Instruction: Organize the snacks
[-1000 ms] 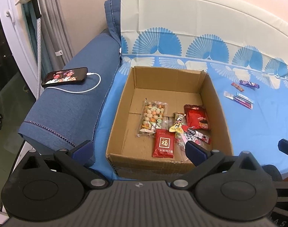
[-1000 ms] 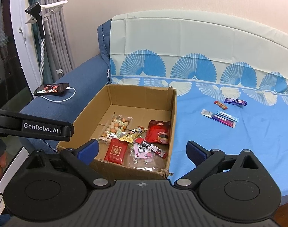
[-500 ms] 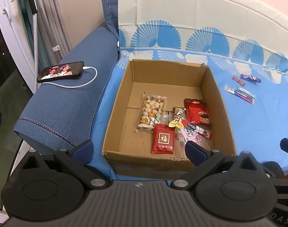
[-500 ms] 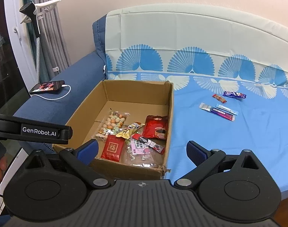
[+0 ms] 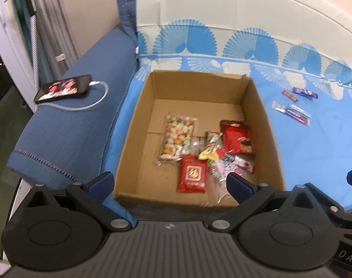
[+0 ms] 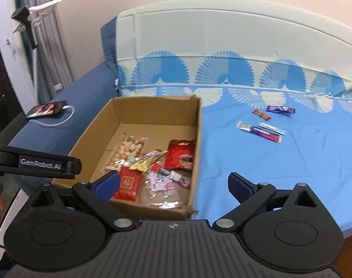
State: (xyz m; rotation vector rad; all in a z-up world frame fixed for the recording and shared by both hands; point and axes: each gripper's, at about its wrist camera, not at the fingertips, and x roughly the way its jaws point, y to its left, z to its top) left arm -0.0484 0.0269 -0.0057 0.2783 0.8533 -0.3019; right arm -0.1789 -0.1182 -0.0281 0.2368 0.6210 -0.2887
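Both grippers are held over the near edge of the bed with nothing in them. The left gripper [image 5: 170,181] has its blue pads spread wide, and so does the right gripper [image 6: 173,184].

The cardboard box [image 5: 139,125] sits on the blue bedsheet [image 6: 257,162] with a pile of snacks in its near right part: a clear bag of mixed nuts [image 5: 178,140], a red packet with a gold emblem [image 5: 192,177], a dark red pouch [image 5: 237,136], plus a yellow wrapper [image 6: 147,159] and some pink ones jumbled between them.

Four snacks lie out on the sheet, well right of the box: a small red bar [image 6: 261,114], a purple wrapper [image 6: 280,109] just beside it, a light blue stick [image 6: 271,128] and a long pink-purple stick [image 6: 259,131] nearer.

A phone [image 5: 63,88] with its screen lit sits on the blue sofa arm [image 5: 67,136] at left, a white cable plugged into it.
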